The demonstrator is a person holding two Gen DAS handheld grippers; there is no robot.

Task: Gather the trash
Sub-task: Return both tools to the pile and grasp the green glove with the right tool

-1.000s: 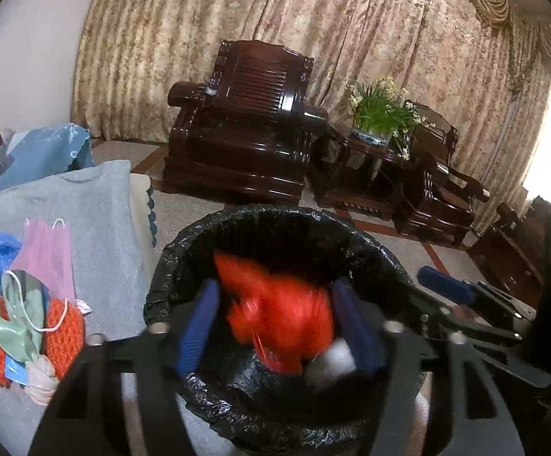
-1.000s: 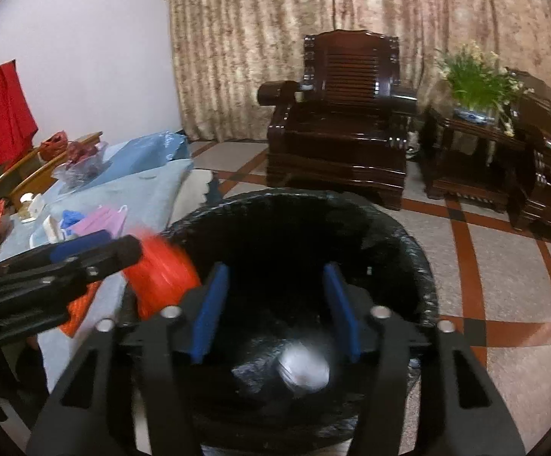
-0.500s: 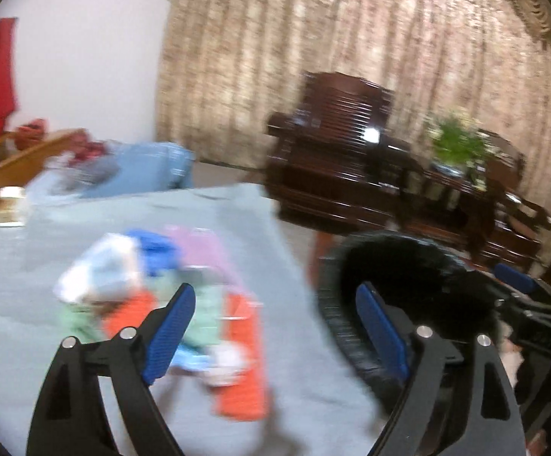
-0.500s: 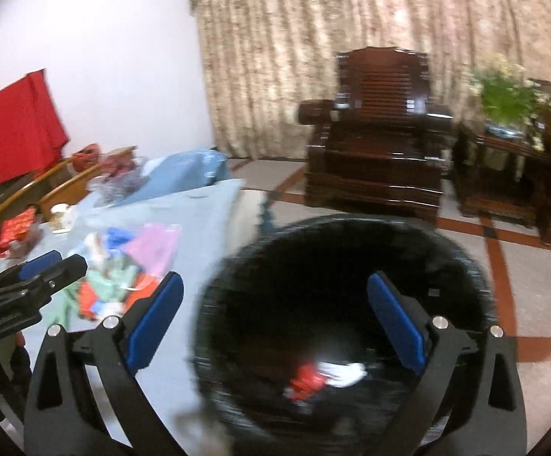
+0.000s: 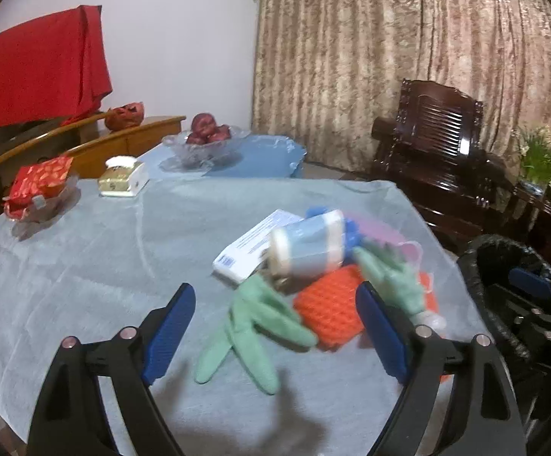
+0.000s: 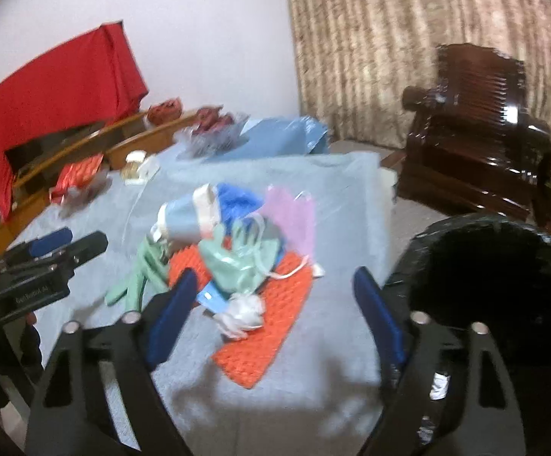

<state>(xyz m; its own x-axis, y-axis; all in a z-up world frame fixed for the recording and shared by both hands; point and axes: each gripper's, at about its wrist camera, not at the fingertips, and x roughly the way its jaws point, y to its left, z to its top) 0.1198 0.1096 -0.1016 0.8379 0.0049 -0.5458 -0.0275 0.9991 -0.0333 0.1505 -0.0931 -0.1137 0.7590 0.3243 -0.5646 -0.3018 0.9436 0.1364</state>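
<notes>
Blue pads frame both views, and we hold nothing in either: the left gripper (image 5: pixel 275 326) stands with its jaws wide, while the right gripper (image 6: pixel 275 315) has its jaws closing with nothing between the pads. The bases of both grippers are cut off by the lower edge of each view.

Ahead of the left jaws, on the grey-clothed bench (image 5: pixel 85 266), lies the trash pile (image 5: pixel 325 269). A green glove (image 5: pixel 252 326) sprawls nearest, between the pads in the picture but beyond them, and an orange mesh piece (image 5: pixel 328 311) sits just beside the right pad. Motion blurs the pile; a pale cylinder (image 5: pixel 306 247) tops it, and we cannot tell what it is.

From the right wrist the same pile (image 6: pixel 237 250) sits ahead of the jaws and between them, with a crumpled white wad (image 6: pixel 241 311) nearest the pads and a pink mask (image 6: pixel 294 216) further back. This view is the blurrier one.

Only the right wrist shows the black-lined bin (image 6: pixel 496 285) nearly whole, off the bench's right edge; its inside is too dark to read. The left wrist catches just the bin's rim (image 5: pixel 503 250), partly behind the other gripper. Only the left wrist shows clearly a glass fruit bowl (image 5: pixel 207 144) at the far end.
</notes>
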